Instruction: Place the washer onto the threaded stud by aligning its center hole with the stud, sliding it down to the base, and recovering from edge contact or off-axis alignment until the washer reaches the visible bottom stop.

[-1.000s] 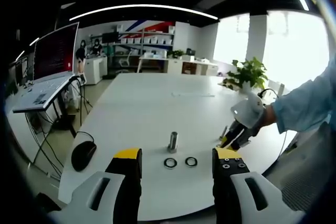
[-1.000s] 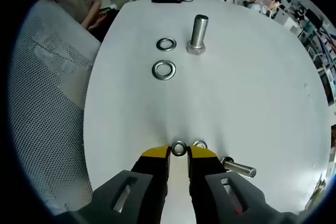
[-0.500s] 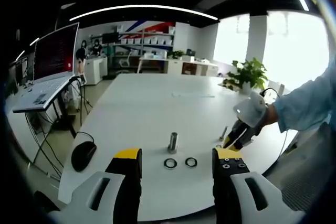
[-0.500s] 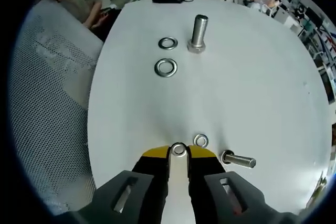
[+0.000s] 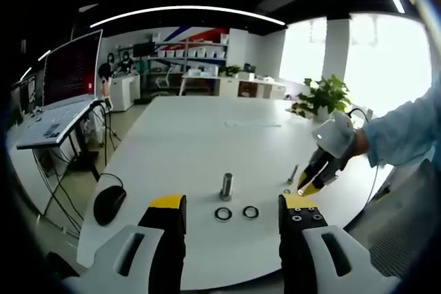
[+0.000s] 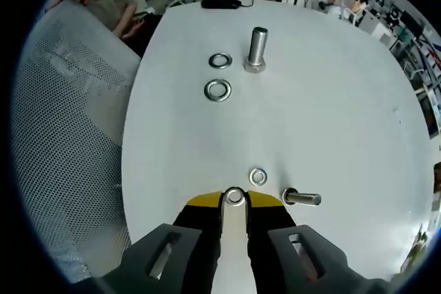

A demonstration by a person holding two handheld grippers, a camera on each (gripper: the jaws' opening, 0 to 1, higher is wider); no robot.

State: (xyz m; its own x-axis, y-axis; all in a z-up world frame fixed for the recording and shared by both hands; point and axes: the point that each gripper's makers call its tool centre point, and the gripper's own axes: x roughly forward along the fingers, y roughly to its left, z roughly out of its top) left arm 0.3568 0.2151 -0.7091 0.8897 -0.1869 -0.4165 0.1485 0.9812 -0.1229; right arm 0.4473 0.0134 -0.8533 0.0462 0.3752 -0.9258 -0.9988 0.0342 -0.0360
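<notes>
The right gripper [image 6: 234, 201] pinches a half-hidden washer [image 6: 234, 196] above the white table [image 6: 331, 122]. The left gripper [image 5: 233, 206] gapes wide, holding nothing.

White table [image 6: 331, 122] with upright stud [image 6: 258, 49], three loose washers [image 6: 218, 90], lying bolt [image 6: 300, 198], mouse [image 5: 109, 204].

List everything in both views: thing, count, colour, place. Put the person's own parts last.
Stud: one, silver, upright on the table, far side.
Loose washers: three, silver; two beside the stud, one near the right gripper.
Held washer: one, silver, between the right fingers.
Lying bolt: one, silver, on its side by the right gripper.
Mouse: one, black, table's left edge.
Table: one, white.
Plant: one, green, table's far right.
Monitor: one, dark, left of the table.
Left gripper: yellow-tipped, open.
Right gripper: yellow-tipped, shut on the washer.
Sleeve: light blue.
</notes>
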